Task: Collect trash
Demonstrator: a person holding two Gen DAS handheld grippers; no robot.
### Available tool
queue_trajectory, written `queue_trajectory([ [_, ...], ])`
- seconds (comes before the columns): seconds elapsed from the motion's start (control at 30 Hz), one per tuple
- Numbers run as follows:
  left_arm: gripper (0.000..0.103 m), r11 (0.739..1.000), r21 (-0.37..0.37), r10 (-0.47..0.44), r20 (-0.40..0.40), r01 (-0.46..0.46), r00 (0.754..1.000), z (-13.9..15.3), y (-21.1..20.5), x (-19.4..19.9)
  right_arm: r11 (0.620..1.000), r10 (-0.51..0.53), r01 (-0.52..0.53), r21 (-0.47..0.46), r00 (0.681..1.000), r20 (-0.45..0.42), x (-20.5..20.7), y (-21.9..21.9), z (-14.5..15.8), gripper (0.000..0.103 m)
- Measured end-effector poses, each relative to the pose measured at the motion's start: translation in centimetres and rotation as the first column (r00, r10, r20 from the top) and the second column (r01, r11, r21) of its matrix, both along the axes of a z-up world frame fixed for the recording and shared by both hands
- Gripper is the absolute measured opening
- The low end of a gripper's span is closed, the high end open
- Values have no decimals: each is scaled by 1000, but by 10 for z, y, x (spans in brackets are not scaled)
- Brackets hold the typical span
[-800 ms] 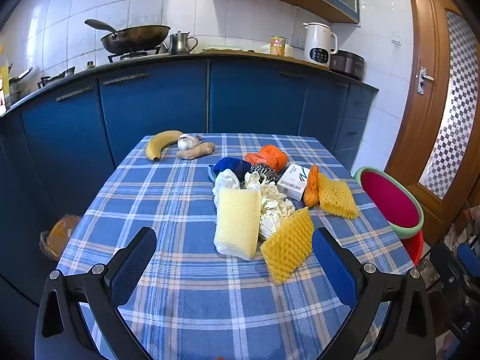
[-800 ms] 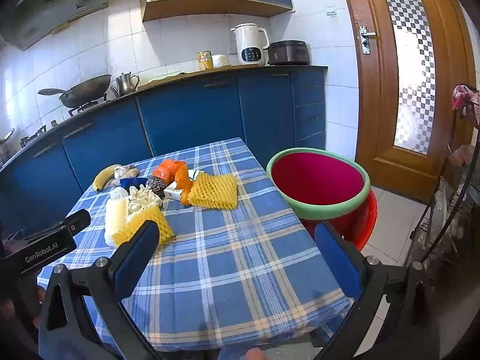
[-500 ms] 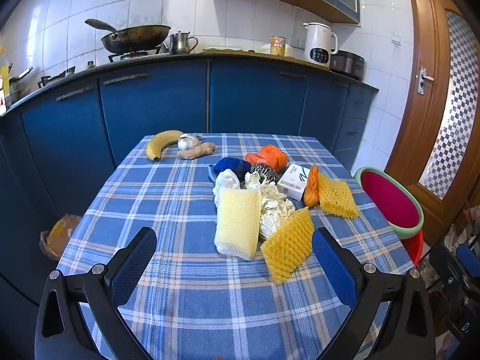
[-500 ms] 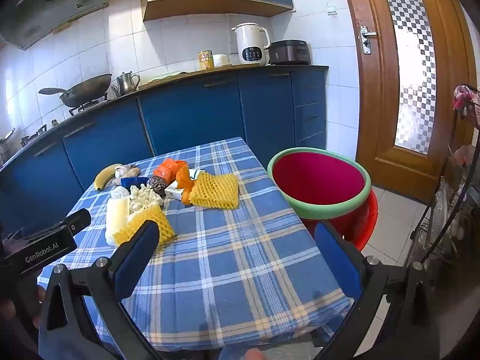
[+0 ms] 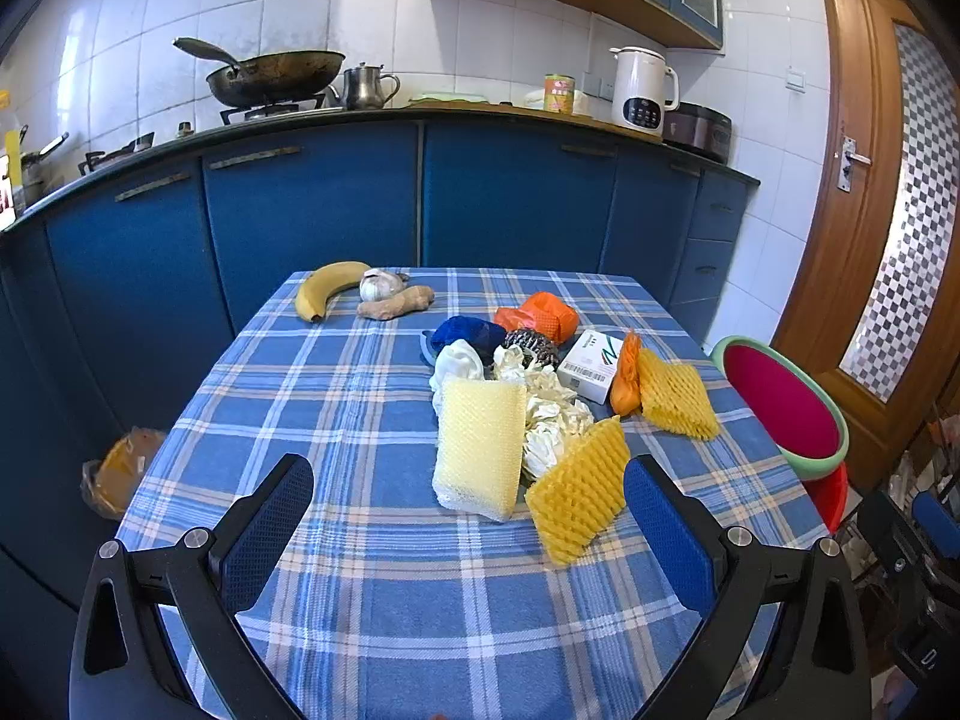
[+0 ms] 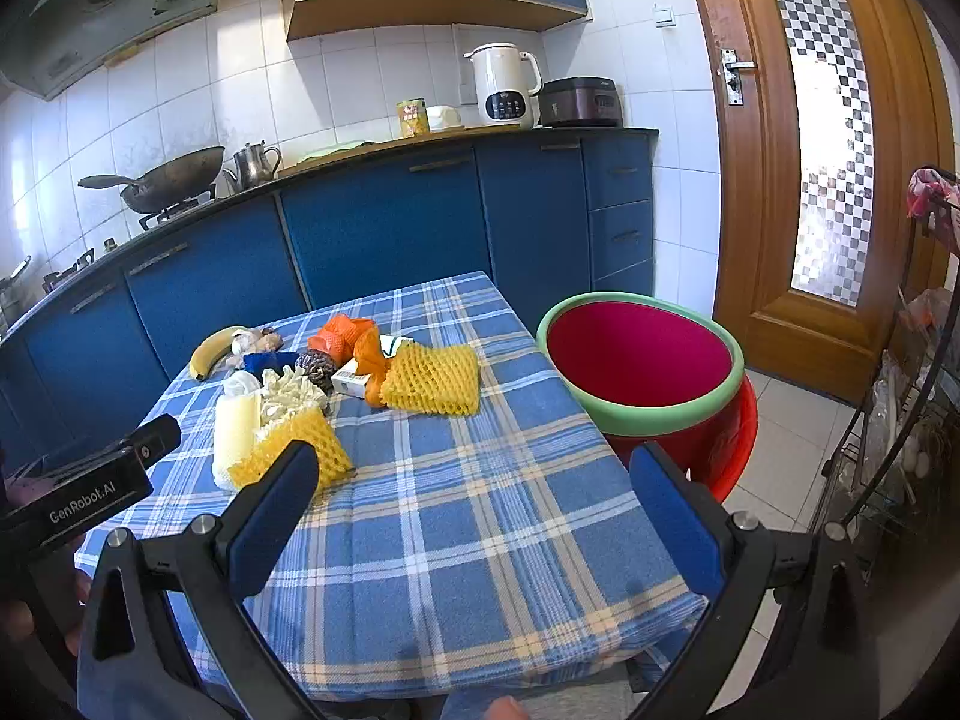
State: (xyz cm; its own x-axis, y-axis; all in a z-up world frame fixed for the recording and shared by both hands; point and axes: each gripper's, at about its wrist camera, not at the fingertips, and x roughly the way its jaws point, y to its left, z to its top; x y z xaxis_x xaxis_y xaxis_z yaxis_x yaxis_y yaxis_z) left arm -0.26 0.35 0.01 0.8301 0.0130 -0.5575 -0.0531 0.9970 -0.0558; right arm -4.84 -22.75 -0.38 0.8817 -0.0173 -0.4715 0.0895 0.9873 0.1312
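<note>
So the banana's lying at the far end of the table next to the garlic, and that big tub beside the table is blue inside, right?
Not quite. The banana does lie at the far end of the table beside the garlic, but the tub beside the table is red inside, with a green rim. The right wrist view shows this most clearly.
</note>
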Motion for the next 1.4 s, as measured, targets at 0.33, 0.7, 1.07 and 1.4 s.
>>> queue_trajectory([
  [0.33, 103, 1000, -1, -1, 0, 1, 1000, 0, 0, 0, 1000, 1, -1, -1, 1000, 0, 5, 11, -7, 102],
  [0.7, 103, 1000, -2, 0, 0, 0, 1000, 0, 0, 0, 1000, 2, -2, -1, 1000, -3, 4, 7, -3, 102],
  [1.07, 103, 1000, -3, 0, 2, 0, 1000, 4, 3, -1, 1000, 10, -10, 4, 1000, 2, 4, 8, -3, 102],
  [1.4, 103, 1000, -3, 0, 2, 0, 1000, 4, 3, -1, 1000, 12, -12, 5, 1000, 1, 3, 8, -2, 102],
])
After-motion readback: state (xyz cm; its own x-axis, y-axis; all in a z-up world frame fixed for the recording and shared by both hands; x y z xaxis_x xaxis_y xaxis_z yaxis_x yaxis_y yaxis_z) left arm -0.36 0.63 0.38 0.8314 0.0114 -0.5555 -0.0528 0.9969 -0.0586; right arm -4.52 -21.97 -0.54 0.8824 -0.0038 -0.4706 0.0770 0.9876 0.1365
